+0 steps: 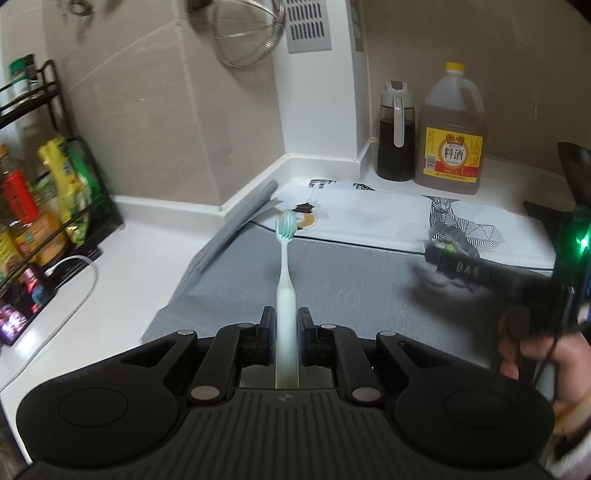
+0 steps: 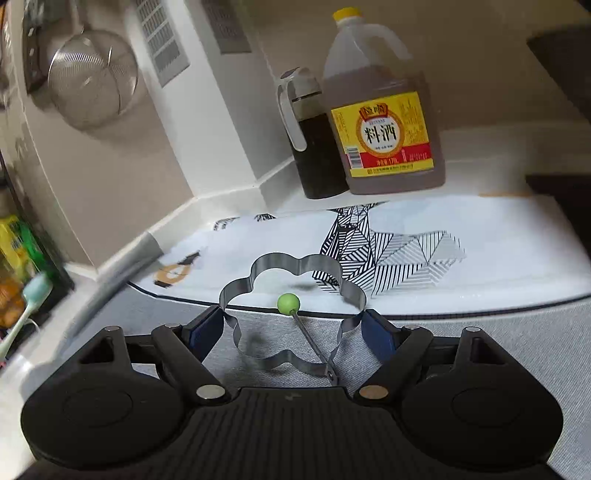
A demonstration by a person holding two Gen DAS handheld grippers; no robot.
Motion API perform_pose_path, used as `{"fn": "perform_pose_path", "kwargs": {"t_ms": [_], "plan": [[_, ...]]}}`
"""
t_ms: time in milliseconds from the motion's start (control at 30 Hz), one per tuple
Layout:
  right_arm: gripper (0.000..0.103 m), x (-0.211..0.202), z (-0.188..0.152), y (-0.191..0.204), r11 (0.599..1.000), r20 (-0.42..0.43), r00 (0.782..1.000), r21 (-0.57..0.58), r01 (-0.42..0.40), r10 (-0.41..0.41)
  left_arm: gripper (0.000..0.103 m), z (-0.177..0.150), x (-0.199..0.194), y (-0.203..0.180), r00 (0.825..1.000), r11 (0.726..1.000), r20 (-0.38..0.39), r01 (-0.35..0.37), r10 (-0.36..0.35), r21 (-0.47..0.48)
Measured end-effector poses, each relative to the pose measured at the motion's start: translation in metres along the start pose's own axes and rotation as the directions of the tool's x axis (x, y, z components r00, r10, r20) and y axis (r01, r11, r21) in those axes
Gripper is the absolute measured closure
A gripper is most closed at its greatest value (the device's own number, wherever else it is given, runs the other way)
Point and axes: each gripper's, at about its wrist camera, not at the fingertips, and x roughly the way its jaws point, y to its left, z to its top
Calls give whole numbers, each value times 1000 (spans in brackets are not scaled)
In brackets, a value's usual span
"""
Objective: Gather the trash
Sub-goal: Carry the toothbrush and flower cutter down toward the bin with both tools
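My left gripper [image 1: 286, 314] is shut on the handle of a pale mint toothbrush [image 1: 284, 266], whose bristled head sticks out ahead over the grey mat [image 1: 351, 288]. The toothbrush [image 2: 29, 299] also shows at the left edge of the right wrist view. My right gripper [image 2: 291, 321] holds a flower-shaped metal ring mould [image 2: 295, 266] between wide-set jaws, both blue pads pressing its sides. A thin wire handle with a green ball [image 2: 288, 303] lies across the ring. In the left wrist view the right gripper [image 1: 454, 258] appears blurred at the right, held by a hand [image 1: 524, 350].
A yellow-labelled cooking wine jug [image 2: 384, 122] and a dark sauce bottle [image 2: 314, 147] stand in the counter's back corner. A white cloth with striped shapes [image 2: 406, 251] covers the counter behind the mat. A wire strainer [image 1: 247, 33] hangs on the wall. A black rack of bottles [image 1: 48, 206] and a white cable [image 1: 74, 291] sit at the left.
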Motion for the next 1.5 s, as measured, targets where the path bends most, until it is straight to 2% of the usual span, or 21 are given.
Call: {"fn": "perform_pose_path", "kwargs": {"t_ms": [167,400,600,800,933,1100,1300,1500], "plan": [[20,-33,-2,3,1000,39,999,-9,25,-25,90,-13,-34,23,999,1000,34,-11,11,-19],[20,-114,-17,16,996,68,995,-57,-64,67,90,-45,-76,56,998,997,57,-30,35,-73],[20,-183,-45,34,979,41,986,-131,-157,164,91,-97,-114,80,998,994,42,-52,56,-97],[20,-232,-79,45,962,-16,977,-170,-212,213,90,-158,-144,94,999,990,-18,-37,35,-134],[20,-260,-104,53,945,-48,970,-217,-244,239,90,-193,-162,94,998,990,-38,-49,45,-130],[20,-276,-140,66,921,-125,961,-280,-271,245,91,-226,-173,86,998,988,-66,-24,14,-155],[20,-273,-178,79,906,-199,963,-345,-243,183,91,-256,-168,72,995,985,-100,-4,-14,-171],[20,-272,-192,85,896,-244,959,-377,-234,147,91,-278,-161,63,990,981,-140,2,-30,-193]]}}
